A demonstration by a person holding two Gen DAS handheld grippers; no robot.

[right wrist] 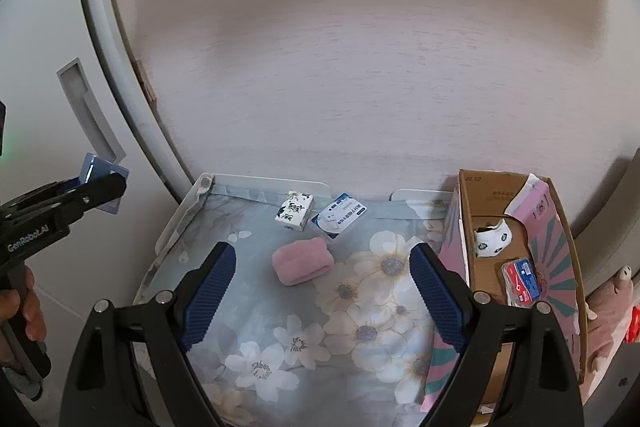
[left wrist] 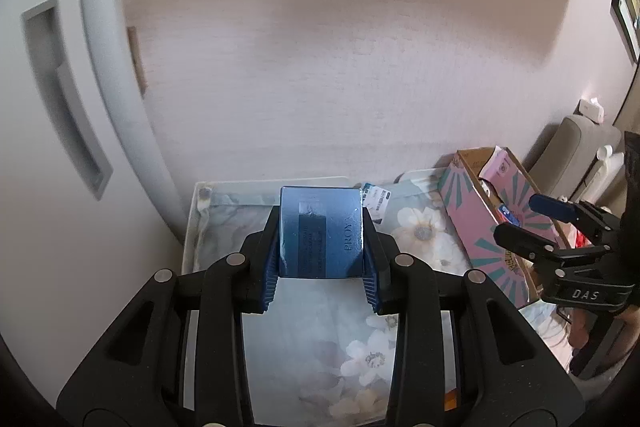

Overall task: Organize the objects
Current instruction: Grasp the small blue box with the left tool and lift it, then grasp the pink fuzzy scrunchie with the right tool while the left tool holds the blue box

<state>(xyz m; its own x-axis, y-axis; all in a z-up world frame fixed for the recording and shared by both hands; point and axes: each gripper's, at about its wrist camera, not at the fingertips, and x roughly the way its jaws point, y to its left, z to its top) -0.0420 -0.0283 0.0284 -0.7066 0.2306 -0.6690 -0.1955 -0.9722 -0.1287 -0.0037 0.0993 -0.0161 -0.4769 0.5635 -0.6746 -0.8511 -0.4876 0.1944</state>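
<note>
My left gripper (left wrist: 321,259) is shut on a blue box (left wrist: 321,231) marked PROYA and holds it above the floral cloth. The box also shows at the left edge of the right wrist view (right wrist: 105,174). My right gripper (right wrist: 322,291) is open and empty above the cloth; it also shows at the right of the left wrist view (left wrist: 532,223), beside the pink cardboard box (left wrist: 480,227). On the cloth lie a pink rolled towel (right wrist: 303,260), a white patterned packet (right wrist: 294,209) and a blue-and-white packet (right wrist: 339,216).
The pink cardboard box (right wrist: 556,267), at the right, is open and holds a red-and-blue packet (right wrist: 521,281) and a black-and-white item (right wrist: 491,238). The floral cloth (right wrist: 360,307) covers a white tray-like table (right wrist: 188,211) against a pale wall. A white cabinet door (right wrist: 60,107) stands left.
</note>
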